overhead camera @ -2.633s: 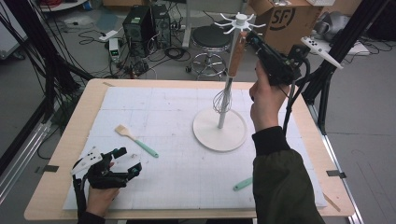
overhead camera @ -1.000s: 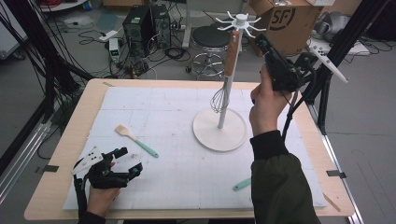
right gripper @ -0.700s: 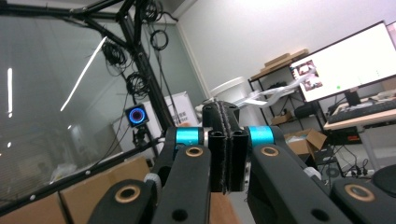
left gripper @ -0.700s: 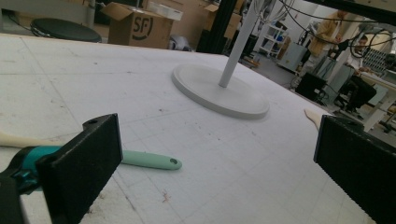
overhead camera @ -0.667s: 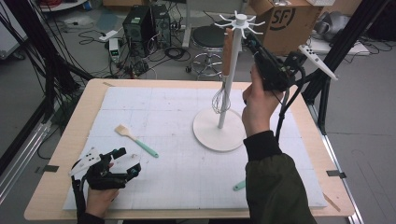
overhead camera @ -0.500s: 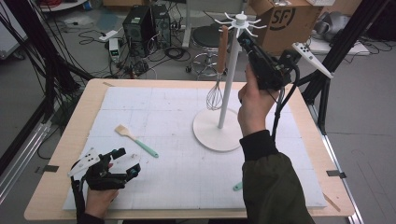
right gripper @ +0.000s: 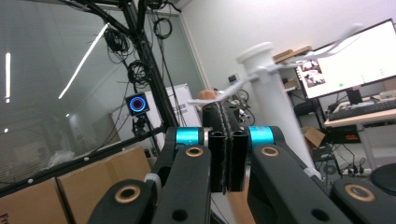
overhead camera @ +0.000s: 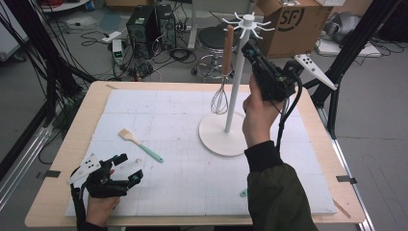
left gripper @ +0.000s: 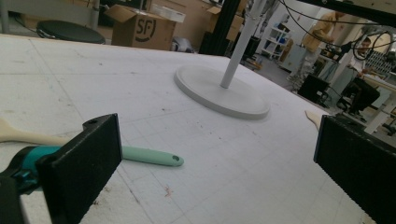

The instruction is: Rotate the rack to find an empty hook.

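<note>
A person at a workshop table is raising the right gripper (overhead camera: 248, 47) to the hooked crown of a white utensil stand (overhead camera: 234, 89), the jaws pressed flat together with nothing between them, as the right gripper view is showing pad against pad in front of the stand's pole (right gripper: 275, 107) and its thin white hooks. A whisk (overhead camera: 223, 72) with a wooden handle is hanging from one of those hooks on the far left side of the pole, its wire head dangling just above the stand's round base, close beside the gripper tip but, as far as the high view is showing, apart from it. The left gripper (overhead camera: 126, 168) is resting low on the white mat (overhead camera: 168, 183) near the front left corner of the table, its jaws standing wide and holding nothing. A spatula (overhead camera: 139, 145) with a pale wooden blade and mint-green handle is lying on the mat just beyond it, and the left gripper view is catching that handle (left gripper: 149, 156) passing behind the near jaw, with the stand's base (left gripper: 219, 91) well beyond
</note>
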